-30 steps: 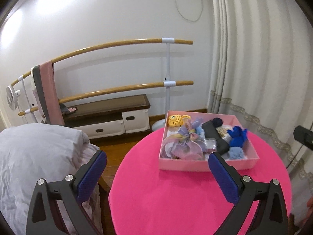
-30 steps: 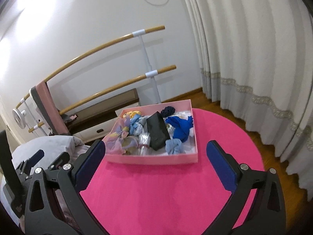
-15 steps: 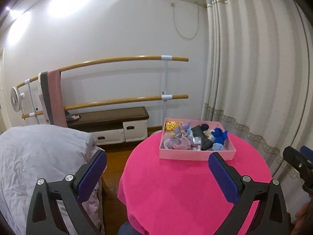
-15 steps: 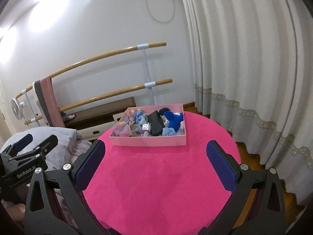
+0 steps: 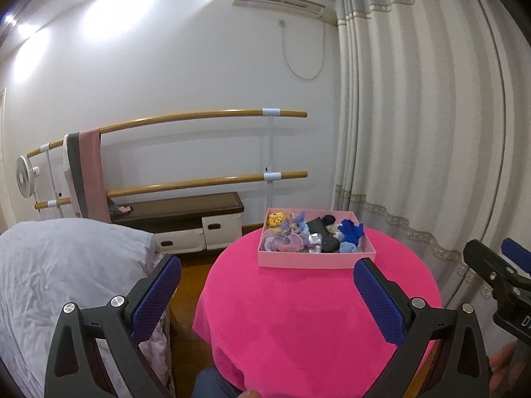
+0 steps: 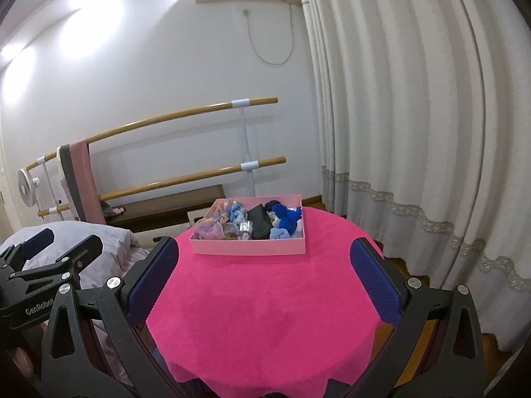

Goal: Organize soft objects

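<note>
A shallow pink box (image 5: 315, 261) (image 6: 249, 247) stands on the far side of a round table with a bright pink cloth (image 5: 298, 315) (image 6: 265, 298). Inside lie several soft items: a yellow toy (image 5: 276, 220), pastel scrunchies (image 5: 285, 242) (image 6: 212, 227), a black pouch (image 5: 320, 227) (image 6: 259, 222) and a blue piece (image 5: 351, 230) (image 6: 285, 217). My left gripper (image 5: 267, 293) is open, held back from the table's near left edge. My right gripper (image 6: 264, 282) is open above the near half of the cloth. Both hold nothing. Each shows at the edge of the other's view.
A bed with a grey cover (image 5: 59, 265) is left of the table. Two wooden wall bars (image 5: 186, 119) carry a pink and grey towel (image 5: 86, 172). A low dark bench (image 5: 179, 212) sits under them. White curtains (image 5: 415, 132) hang on the right. A small fan (image 5: 24, 176) is far left.
Both grippers have pulled back and up from the box, which now looks smaller and farther. The air conditioner has come into view. Both stay open.
</note>
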### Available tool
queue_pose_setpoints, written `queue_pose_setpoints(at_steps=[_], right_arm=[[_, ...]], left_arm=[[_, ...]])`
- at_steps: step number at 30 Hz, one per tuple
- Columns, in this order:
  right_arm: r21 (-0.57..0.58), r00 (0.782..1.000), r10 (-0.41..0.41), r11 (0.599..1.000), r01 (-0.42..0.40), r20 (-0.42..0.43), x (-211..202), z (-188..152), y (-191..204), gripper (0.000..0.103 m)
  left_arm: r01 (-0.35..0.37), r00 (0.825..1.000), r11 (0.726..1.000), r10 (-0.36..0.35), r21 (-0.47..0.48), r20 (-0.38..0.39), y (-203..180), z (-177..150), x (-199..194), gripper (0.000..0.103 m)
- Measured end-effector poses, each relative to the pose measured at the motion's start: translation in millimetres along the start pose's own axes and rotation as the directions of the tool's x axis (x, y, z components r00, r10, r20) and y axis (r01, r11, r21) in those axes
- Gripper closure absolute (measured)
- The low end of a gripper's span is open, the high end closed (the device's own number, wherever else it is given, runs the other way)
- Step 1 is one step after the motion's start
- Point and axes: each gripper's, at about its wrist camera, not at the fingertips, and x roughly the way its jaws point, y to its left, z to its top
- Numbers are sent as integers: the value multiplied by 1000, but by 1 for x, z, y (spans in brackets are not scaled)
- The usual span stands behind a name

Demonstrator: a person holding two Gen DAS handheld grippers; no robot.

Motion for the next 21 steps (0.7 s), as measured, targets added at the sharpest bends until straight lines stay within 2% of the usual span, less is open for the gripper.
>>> queue_pose_setpoints(at_steps=[21], right_arm=[[-18,1000,6,1000,-6,9,-9,-4,2,0]], left_arm=[[35,999,998,-36,-48,-24,8,15,-1,0]])
